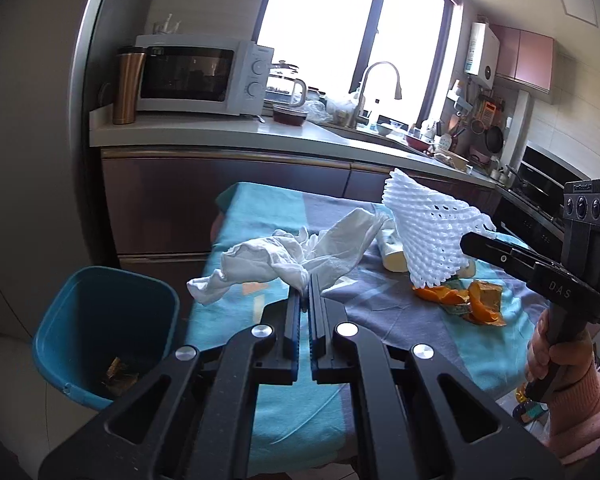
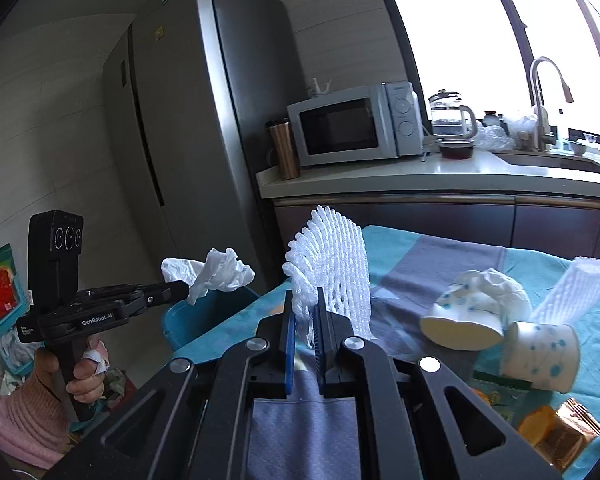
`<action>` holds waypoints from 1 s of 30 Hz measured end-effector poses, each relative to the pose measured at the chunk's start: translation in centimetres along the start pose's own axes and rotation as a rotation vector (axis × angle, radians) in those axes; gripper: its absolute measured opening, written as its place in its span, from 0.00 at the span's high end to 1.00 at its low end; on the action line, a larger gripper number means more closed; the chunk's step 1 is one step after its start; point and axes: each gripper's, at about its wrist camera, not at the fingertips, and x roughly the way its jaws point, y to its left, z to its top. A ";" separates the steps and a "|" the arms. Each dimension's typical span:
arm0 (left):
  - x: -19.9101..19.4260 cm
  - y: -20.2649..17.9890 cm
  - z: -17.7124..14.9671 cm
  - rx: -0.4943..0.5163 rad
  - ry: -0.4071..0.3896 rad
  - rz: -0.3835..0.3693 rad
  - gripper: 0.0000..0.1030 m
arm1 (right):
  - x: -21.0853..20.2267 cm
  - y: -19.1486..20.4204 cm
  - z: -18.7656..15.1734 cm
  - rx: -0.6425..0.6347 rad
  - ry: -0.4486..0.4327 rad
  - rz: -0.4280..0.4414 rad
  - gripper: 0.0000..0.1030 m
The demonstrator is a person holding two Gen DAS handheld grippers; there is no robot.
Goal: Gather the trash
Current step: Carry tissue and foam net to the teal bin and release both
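My left gripper point(image 1: 305, 294) is shut on a crumpled white tissue point(image 1: 284, 258) and holds it above the table's left end; it also shows in the right wrist view point(image 2: 216, 274). My right gripper point(image 2: 304, 306) is shut on a white foam fruit net point(image 2: 332, 268), lifted above the table; the net also shows in the left wrist view point(image 1: 424, 224). A blue trash bin point(image 1: 104, 332) stands on the floor left of the table with some wrappers inside. Orange peel point(image 1: 456, 300), two paper cups point(image 2: 540, 356) point(image 2: 460, 324), another foam net point(image 2: 572, 288) and a gold wrapper point(image 2: 568, 436) lie on the table.
The table wears a teal and grey cloth point(image 1: 284, 380). Behind it runs a kitchen counter point(image 1: 220, 130) with a microwave point(image 1: 200, 76), a copper tumbler point(image 1: 126, 88), a kettle and a sink tap point(image 1: 380, 84). A tall fridge point(image 2: 204, 120) stands to the left.
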 end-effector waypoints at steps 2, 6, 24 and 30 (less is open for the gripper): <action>-0.6 1.2 0.0 -0.015 -0.006 0.029 0.96 | 1.2 0.9 0.3 -0.015 0.014 0.035 0.93; -1.8 3.8 -0.2 -0.042 -0.015 0.084 0.96 | 3.8 2.7 1.0 -0.042 0.047 0.104 0.93; -1.9 12.6 -2.1 -0.165 0.024 0.241 0.96 | 13.2 9.4 2.7 -0.137 0.161 0.282 0.93; -0.5 14.7 -2.9 -0.194 0.055 0.263 0.96 | 16.1 10.7 3.2 -0.138 0.204 0.305 0.93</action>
